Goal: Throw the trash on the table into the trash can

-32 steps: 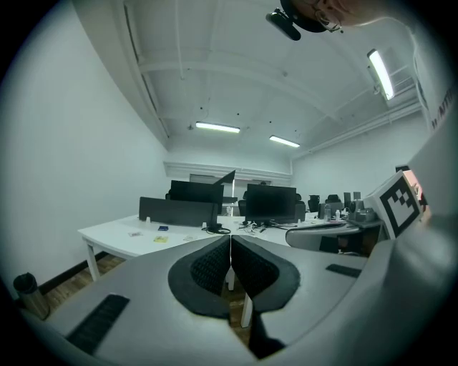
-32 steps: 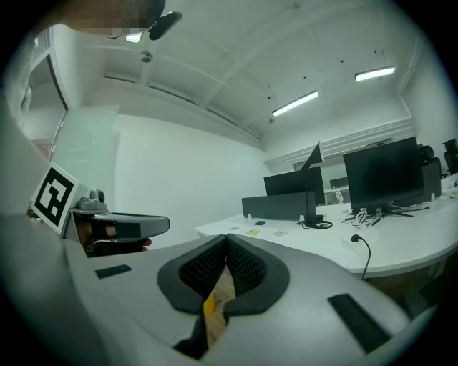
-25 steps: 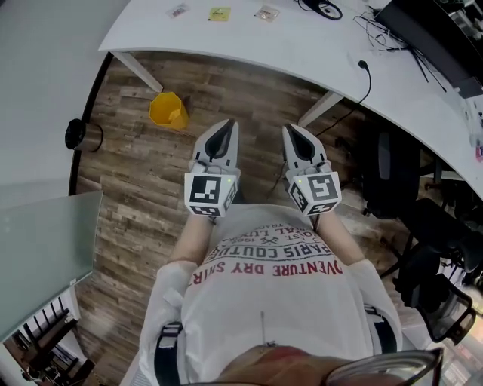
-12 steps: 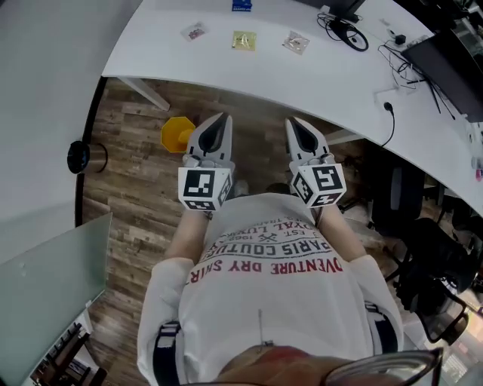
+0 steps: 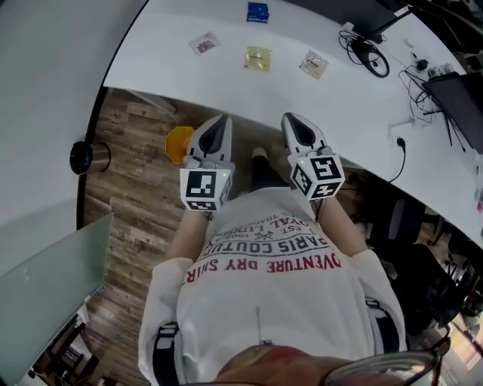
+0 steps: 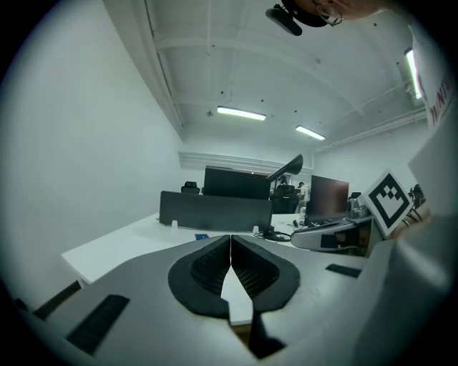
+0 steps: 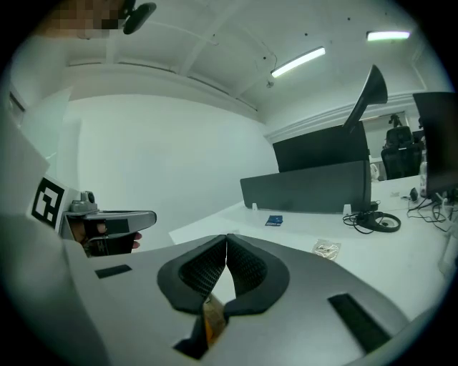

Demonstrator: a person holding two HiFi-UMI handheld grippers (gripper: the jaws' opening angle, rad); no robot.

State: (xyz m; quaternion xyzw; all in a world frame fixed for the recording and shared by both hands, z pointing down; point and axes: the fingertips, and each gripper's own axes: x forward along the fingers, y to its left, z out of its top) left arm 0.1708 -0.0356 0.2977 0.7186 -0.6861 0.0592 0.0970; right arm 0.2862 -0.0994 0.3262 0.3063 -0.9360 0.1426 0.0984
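**Approaching the table with both grippers empty**

Head view: Over the last second the white table (image 5: 173,71) has slid down the frame toward the person, so the person has walked up to it. The trash now lies in plain sight on it, well apart from both grippers: a small packet (image 5: 204,43), a yellow packet (image 5: 258,58) and a clear packet (image 5: 313,64). A blue box (image 5: 257,12) sits further back. The yellow trash can (image 5: 178,142) stands on the floor under the table's near edge and is now half hidden behind the left gripper (image 5: 219,121). The right gripper (image 5: 291,121) is held level beside the left, as before, with both tips near the table's rim.

Left gripper view: The jaws are pressed together with the pad tips touching and nothing between them. The table top stretches beyond, and the blue box (image 6: 202,236) is a speck on it.

Right gripper view: The jaws are likewise pressed together and pinch nothing. An orange-yellow patch (image 7: 212,318) shows through the gap beneath the pads; whether it is floor or can cannot be told. The clear packet (image 7: 327,249) lies ahead on the table, to the right.

Judgement: The approach looks nearly finished and no trash has been collected yet. A gripper must spread its jaws before it can take a packet.
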